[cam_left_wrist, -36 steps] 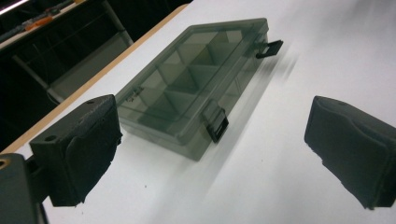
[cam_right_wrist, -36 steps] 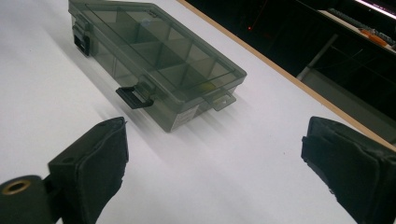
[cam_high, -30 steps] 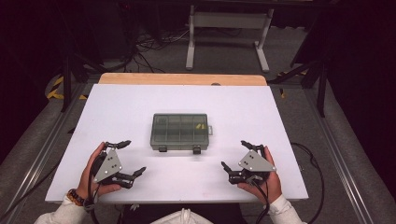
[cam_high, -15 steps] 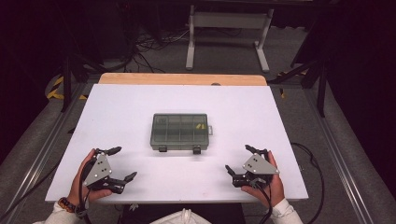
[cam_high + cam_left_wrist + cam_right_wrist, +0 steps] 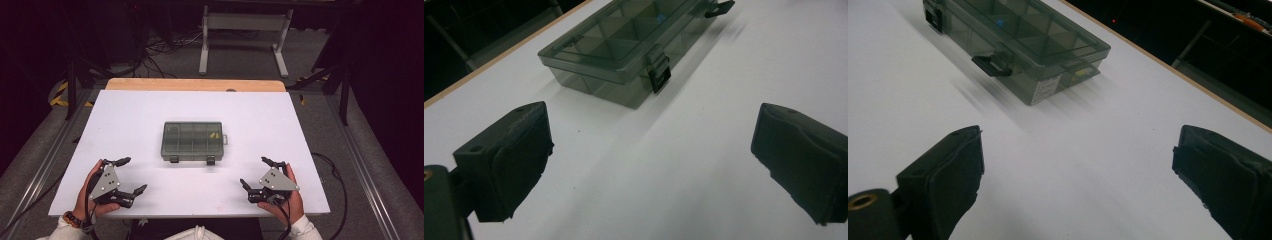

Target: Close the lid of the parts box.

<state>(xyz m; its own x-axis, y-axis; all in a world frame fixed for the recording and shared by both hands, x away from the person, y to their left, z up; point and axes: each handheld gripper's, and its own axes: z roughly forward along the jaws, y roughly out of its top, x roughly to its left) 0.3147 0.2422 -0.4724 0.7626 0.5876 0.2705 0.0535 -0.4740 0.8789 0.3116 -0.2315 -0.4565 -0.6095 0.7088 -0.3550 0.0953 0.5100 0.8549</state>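
Smoky translucent plastic compartment box [image 5: 193, 142], lid shut, two dark latches on its near edge, small yellow bits in an upper-right cell; centre of frame on the white rectangular surface [image 5: 125, 120]. Left hand-held gripper [image 5: 125, 175] lower left, jaws spread wide, empty. Right hand-held gripper [image 5: 255, 172] lower right, likewise wide, empty.

We note organizer box [image 5: 192, 141]: smoky translucent plastic, glossy. Table [image 5: 280, 125]: white, matt, smooth; far edge wood. Gripper pads [image 5: 521, 155]: matt black.
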